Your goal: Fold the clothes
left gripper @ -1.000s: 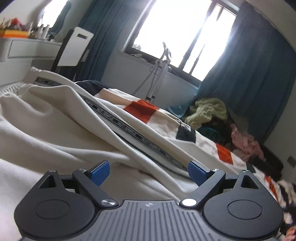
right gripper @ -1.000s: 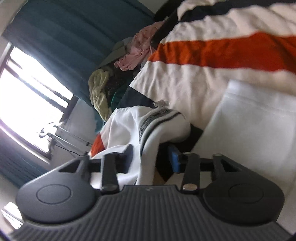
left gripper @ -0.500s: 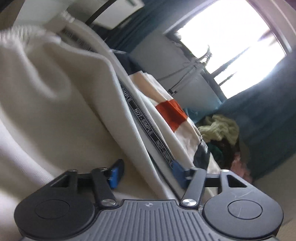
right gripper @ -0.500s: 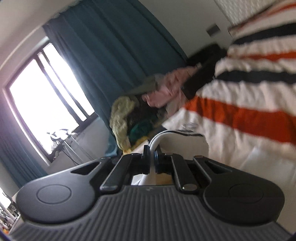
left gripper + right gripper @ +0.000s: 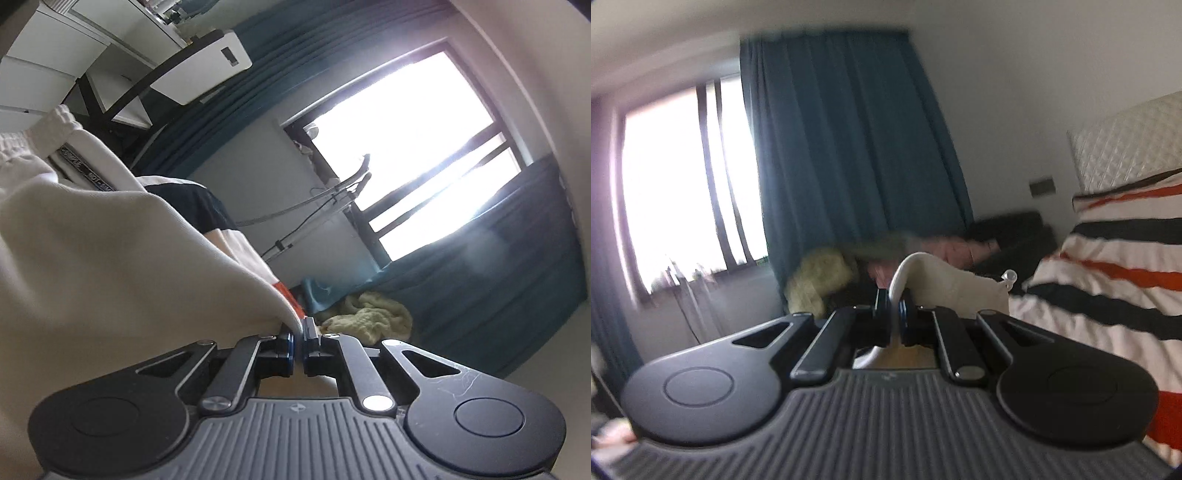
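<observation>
Along the cream garment [image 5: 92,258], a black lettered band [image 5: 88,171], unreadable

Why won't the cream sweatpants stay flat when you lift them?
The cream sweatpants look floppy: the fabric sags in folds from the left hand-held gripper. They're probably light, since a thin pinched edge holds them in the right hand-held gripper.
</observation>
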